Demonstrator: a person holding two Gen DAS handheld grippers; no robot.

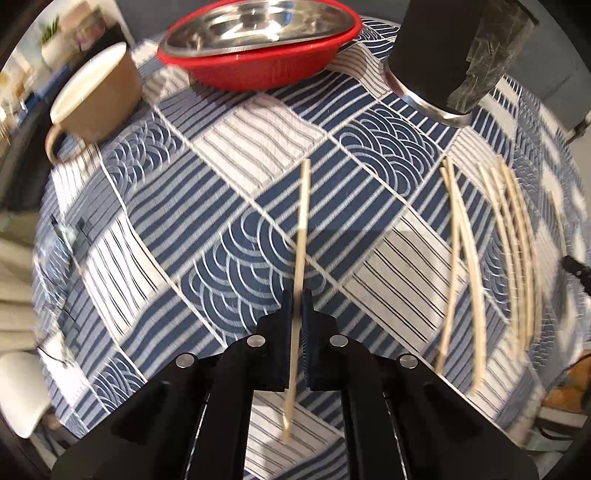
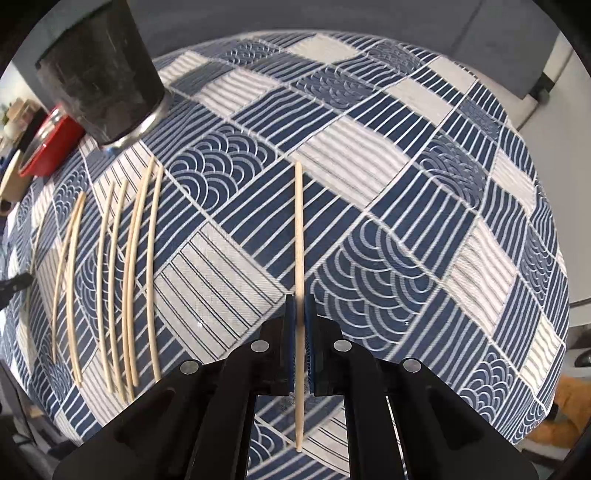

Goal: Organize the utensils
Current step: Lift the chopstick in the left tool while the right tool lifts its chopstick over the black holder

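- The left gripper has its jaws closed tight on a single chopstick, which passes straight through the narrow slit between the blue pads. The stick runs on beyond the fingertips, and its other end sticks out behind the pads toward the camera.
- The right gripper is likewise clamped on its own single chopstick, held lengthwise between the pads, with a long part ahead of the tips and a shorter part behind.
- Both grippers point steeply down at the blue and white patterned tablecloth.
- The loose chopsticks lie side by side on the cloth, between the two grippers: to the right in the left wrist view, to the left in the right wrist view.
- Beyond them stands a dark cylindrical holder with a metal rim at its base.
- Further off are a red basket holding a steel dish, and just beside it a tan mug.
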